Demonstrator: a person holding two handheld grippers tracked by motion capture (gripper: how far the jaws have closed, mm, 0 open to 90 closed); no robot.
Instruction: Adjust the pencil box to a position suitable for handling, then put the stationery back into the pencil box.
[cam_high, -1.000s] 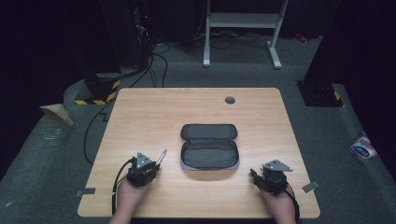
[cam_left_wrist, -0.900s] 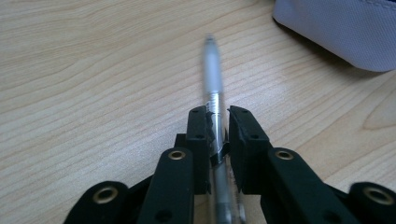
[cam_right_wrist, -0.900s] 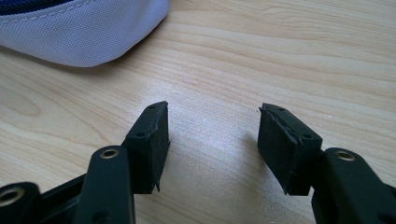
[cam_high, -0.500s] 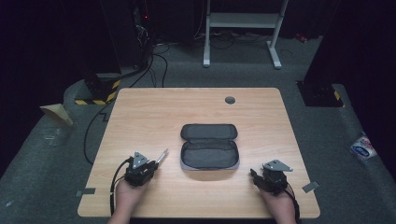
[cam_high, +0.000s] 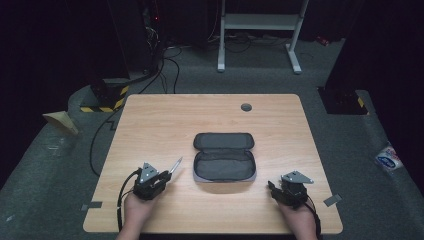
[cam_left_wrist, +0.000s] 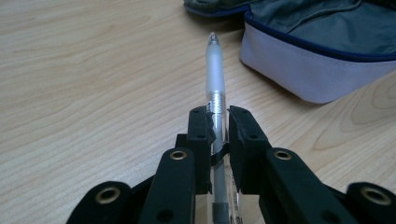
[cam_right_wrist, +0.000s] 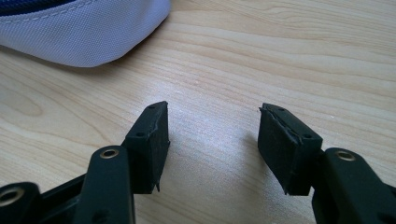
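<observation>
An open grey pencil case (cam_high: 223, 157) lies at the middle of the wooden table (cam_high: 165, 120), its lid folded back. My left gripper (cam_high: 167, 176) sits at the case's left, shut on a clear pen (cam_high: 175, 166) whose tip points toward the case. In the left gripper view the pen (cam_left_wrist: 215, 65) sticks out between the black pads (cam_left_wrist: 201, 126), with the pale case wall (cam_left_wrist: 308, 70) just beyond. My right gripper (cam_high: 272, 189) rests at the case's lower right, open. Its jaws stand apart over bare wood in the right gripper view (cam_right_wrist: 212, 140), with the case corner (cam_right_wrist: 84, 37) at upper left.
A small round grommet (cam_high: 246, 107) sits near the table's far edge. Beyond the table stand a white metal frame (cam_high: 260, 30) and cables on the grey floor. A blue and white packet (cam_high: 387, 160) lies on the floor at right.
The left gripper with the pen has shifted very slightly; the right hand and the case stay put.
</observation>
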